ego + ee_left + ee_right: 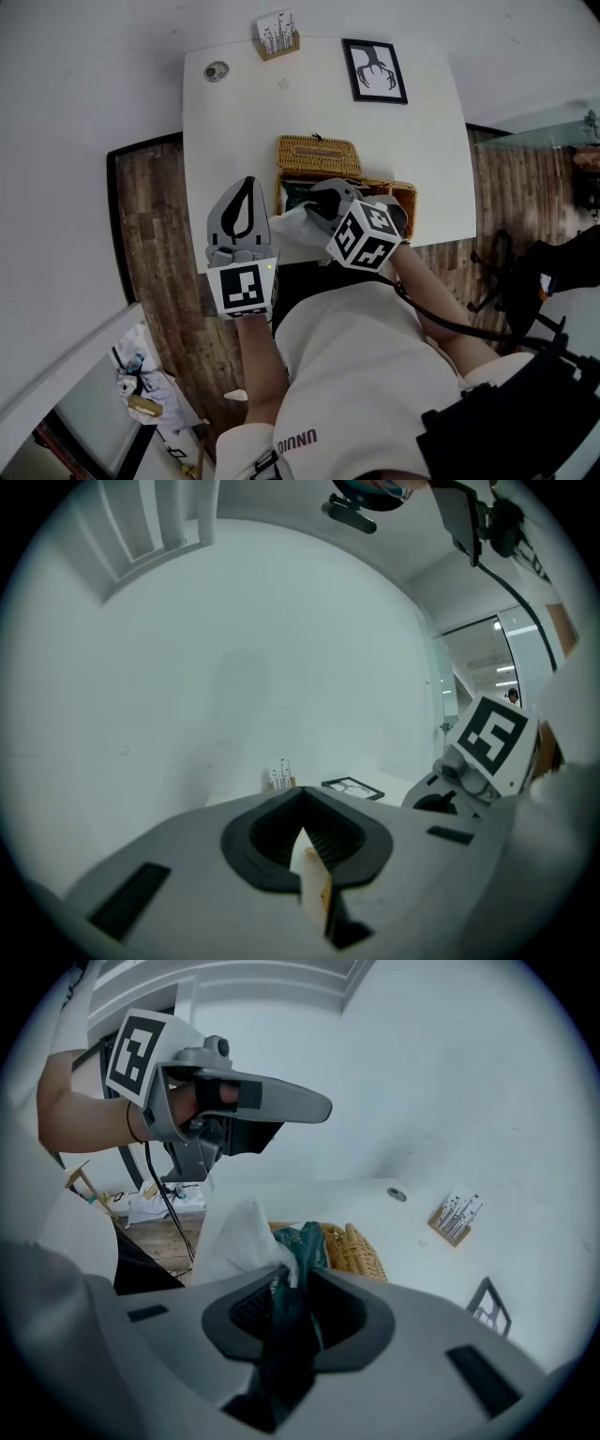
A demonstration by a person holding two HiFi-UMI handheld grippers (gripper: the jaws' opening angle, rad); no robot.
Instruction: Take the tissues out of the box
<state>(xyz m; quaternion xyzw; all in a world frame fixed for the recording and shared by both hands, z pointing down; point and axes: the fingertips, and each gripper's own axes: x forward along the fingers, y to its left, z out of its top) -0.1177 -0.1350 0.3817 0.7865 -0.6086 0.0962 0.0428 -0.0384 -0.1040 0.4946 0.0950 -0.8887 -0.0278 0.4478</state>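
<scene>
My right gripper (320, 202) hovers over the open wicker box (317, 157) on the white table (225, 122). It is shut on a dark green tissue pack (302, 1246), and a white tissue (240, 1237) sticks out of the pack toward the left (290, 226). My left gripper (246, 190) is lifted beside it, left of the box. Its jaws are closed on a thin white slip with an orange edge (310, 877). In the right gripper view the left gripper (322, 1108) hangs above the pack and does not touch the tissue.
A framed picture (375, 70), a small wooden card holder (277, 36) and a round grey object (217, 70) sit at the table's far side. The box's wicker body (357, 1252) lies below the pack. Bags and clutter (141, 380) lie on the wood floor at left.
</scene>
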